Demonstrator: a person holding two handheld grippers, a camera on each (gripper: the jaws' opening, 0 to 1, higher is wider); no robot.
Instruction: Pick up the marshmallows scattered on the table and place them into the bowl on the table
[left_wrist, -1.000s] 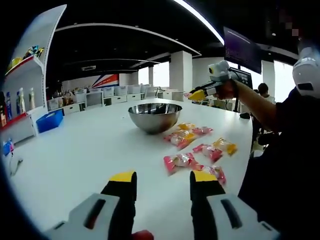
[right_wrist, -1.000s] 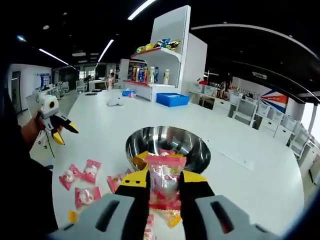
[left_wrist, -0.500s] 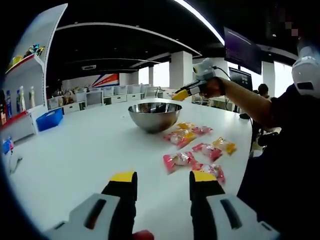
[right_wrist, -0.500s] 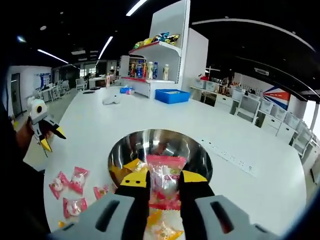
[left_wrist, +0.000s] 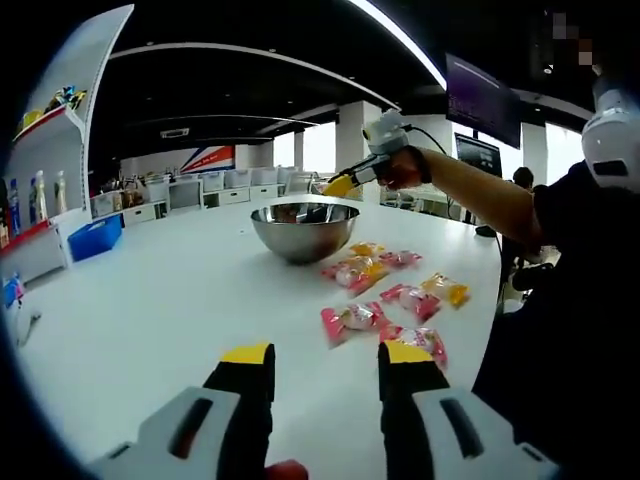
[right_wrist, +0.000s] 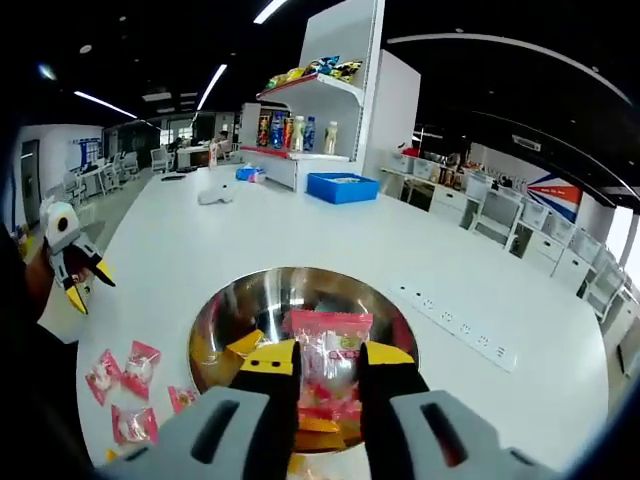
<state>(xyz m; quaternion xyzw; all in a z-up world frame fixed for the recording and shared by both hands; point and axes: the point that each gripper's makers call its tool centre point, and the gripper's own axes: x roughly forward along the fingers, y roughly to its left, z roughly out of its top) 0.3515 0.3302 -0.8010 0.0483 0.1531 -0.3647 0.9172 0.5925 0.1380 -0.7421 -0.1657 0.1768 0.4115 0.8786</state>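
My right gripper pinches a marshmallow packet right above the bowl. My left gripper hangs with its jaws wide apart over the tabletop; more packets lie near the tabletop's edge beside the bowl.

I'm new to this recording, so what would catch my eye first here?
In the right gripper view, the right gripper holds a pink marshmallow packet directly over the shiny steel bowl. In the left gripper view, more pink and yellow packets lie scattered on the white table beside that bowl, with the left gripper open and empty short of them.
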